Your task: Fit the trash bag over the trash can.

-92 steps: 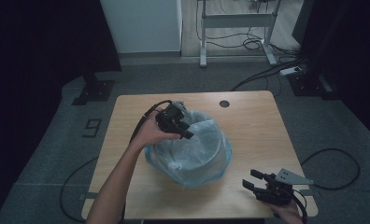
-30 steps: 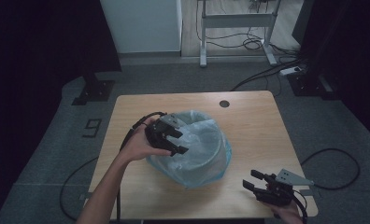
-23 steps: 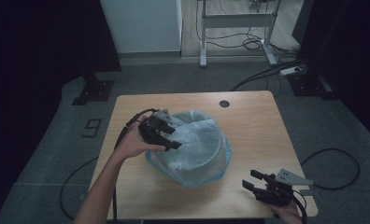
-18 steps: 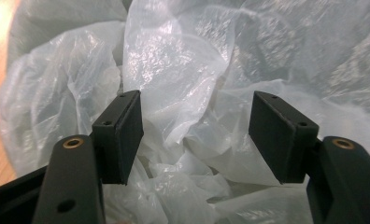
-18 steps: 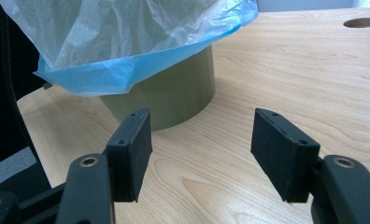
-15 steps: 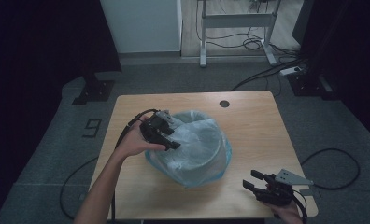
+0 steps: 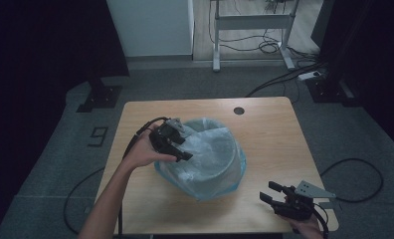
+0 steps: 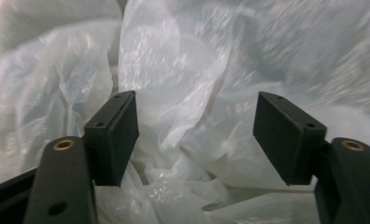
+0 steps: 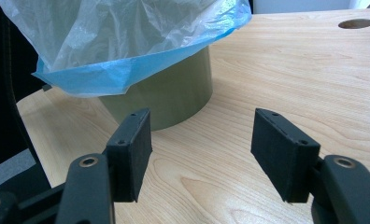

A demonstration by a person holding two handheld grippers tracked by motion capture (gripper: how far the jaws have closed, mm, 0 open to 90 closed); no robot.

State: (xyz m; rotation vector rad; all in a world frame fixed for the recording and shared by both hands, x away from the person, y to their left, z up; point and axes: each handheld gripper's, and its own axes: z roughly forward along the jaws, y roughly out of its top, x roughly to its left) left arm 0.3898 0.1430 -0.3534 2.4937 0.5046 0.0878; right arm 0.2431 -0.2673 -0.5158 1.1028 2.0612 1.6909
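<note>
So from the high view, the bin [image 7: 205, 164] with its clear plastic liner [image 7: 210, 149] sits mid-table [image 7: 264, 129]. The left gripper [image 7: 182, 152] is at the liner's left edge, and the right gripper [image 7: 265, 193] hangs near the table's front right corner, well apart from the bin.

Left gripper view: jaws spread wide, with crumpled liner [image 8: 188, 93] bunched between them, not pinched.

Right gripper view gives what the others don't: the bin's olive wall [image 9: 169, 98] under the liner's blue-tinted overhang [image 9: 127, 70]. Jaws wide apart, nothing between them, just bare wood [image 9: 276, 70].
</note>
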